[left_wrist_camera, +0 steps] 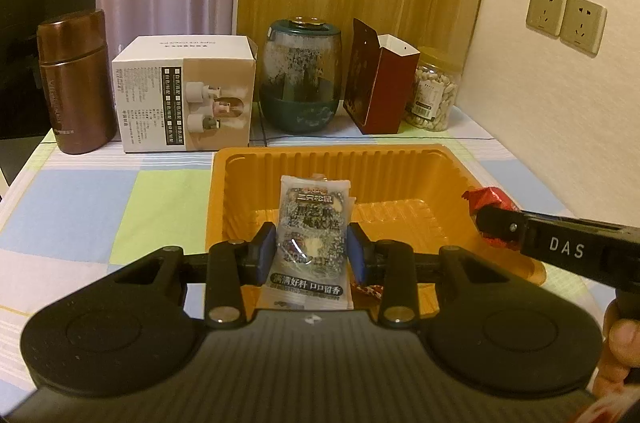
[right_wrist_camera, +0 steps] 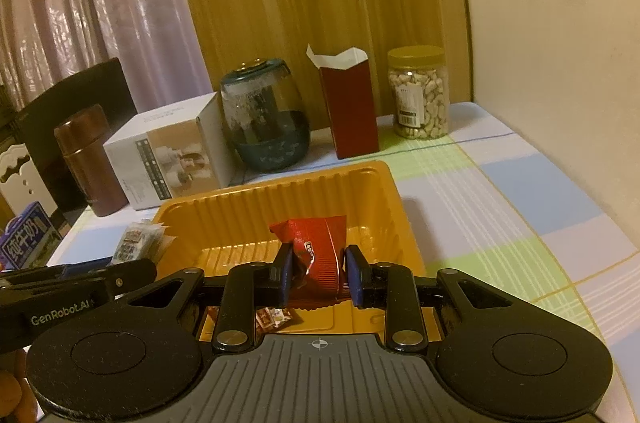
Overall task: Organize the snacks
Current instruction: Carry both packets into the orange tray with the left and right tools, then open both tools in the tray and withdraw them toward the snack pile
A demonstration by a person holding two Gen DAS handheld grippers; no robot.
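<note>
A grey-and-white snack packet [left_wrist_camera: 310,243] is gripped between the jaws of the left gripper [left_wrist_camera: 311,253], and a red snack packet [right_wrist_camera: 316,255] is clamped between the jaws of the right gripper [right_wrist_camera: 318,273]. Both packets are held above the orange tray [right_wrist_camera: 384,191] on the counter [right_wrist_camera: 500,207], whose floor lies just beyond and below the jaws. The placing step appears to be in hand; next, each packet would need to be lowered and the jaws released.
</note>
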